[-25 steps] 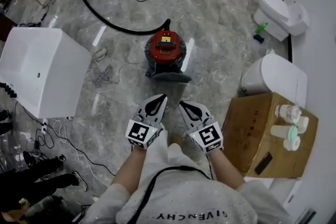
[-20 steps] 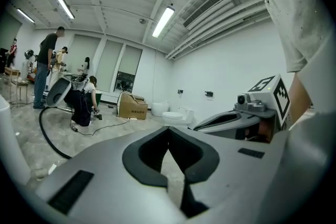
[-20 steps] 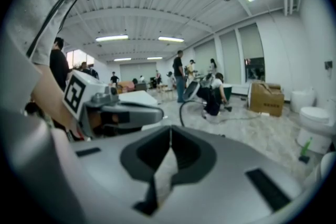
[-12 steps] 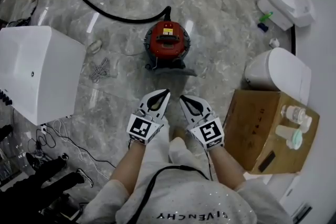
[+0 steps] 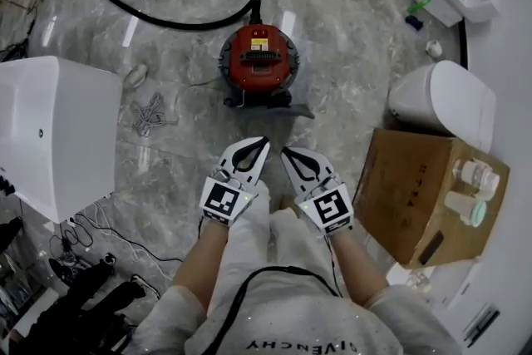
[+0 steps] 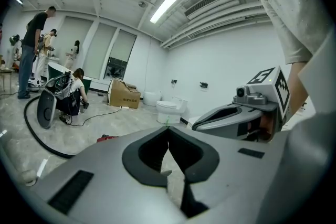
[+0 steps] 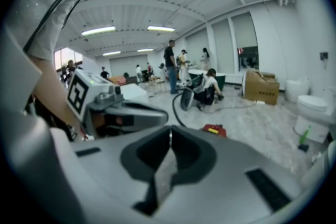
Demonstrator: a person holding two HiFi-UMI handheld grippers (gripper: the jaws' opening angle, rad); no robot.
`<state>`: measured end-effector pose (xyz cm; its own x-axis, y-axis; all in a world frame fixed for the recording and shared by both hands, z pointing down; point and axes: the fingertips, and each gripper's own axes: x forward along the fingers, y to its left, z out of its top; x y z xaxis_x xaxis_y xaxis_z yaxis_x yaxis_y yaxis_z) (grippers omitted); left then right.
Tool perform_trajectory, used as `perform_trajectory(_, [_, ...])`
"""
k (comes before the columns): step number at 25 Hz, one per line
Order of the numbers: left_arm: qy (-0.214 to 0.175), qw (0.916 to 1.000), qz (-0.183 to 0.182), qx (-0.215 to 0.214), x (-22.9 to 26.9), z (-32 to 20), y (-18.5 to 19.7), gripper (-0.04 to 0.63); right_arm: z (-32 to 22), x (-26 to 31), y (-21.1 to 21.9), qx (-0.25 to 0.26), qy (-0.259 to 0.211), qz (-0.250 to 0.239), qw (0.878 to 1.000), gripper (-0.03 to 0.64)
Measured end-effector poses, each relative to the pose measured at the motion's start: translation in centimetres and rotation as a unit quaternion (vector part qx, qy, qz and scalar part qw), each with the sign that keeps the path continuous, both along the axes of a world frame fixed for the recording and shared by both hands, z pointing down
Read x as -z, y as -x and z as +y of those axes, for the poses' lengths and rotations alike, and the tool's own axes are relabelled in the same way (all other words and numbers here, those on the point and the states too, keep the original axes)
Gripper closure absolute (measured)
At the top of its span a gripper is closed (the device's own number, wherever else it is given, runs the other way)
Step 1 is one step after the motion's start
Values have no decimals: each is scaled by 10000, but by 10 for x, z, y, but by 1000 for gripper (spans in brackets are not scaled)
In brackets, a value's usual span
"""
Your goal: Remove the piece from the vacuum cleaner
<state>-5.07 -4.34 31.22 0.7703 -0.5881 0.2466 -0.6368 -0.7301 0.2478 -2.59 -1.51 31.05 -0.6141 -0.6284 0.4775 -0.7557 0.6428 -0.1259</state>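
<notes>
Nothing looks done yet: the left tongs (image 5: 263,142) and right tongs (image 5: 285,151) are both pinched shut and empty, side by side, with the red vacuum (image 5: 258,66) on the floor well ahead of their tips, hose (image 5: 166,19) attached, every piece seemingly in place.

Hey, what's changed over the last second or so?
The vacuum looks a little larger in the head view, so the person seems to have come closer. Nothing was grasped or released. The left gripper and right gripper stay shut, empty, side by side, short of it.
</notes>
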Motion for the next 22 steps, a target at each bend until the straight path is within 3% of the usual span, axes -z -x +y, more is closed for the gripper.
perform_trajectory(6, [104,9999,25,-126,-34,-13,-3,572,-15,-34,0,-116,53,22,9999,601])
perform_trajectory(14, [392,9992,76,100,-100,-20,-17,572,-25,-101,-6,-143,177,-120,9997,601])
perform_trajectory(22, [722,9969,90,314,-169,-28,-19,572,-32,-179,-9,53,360,207,9991,601])
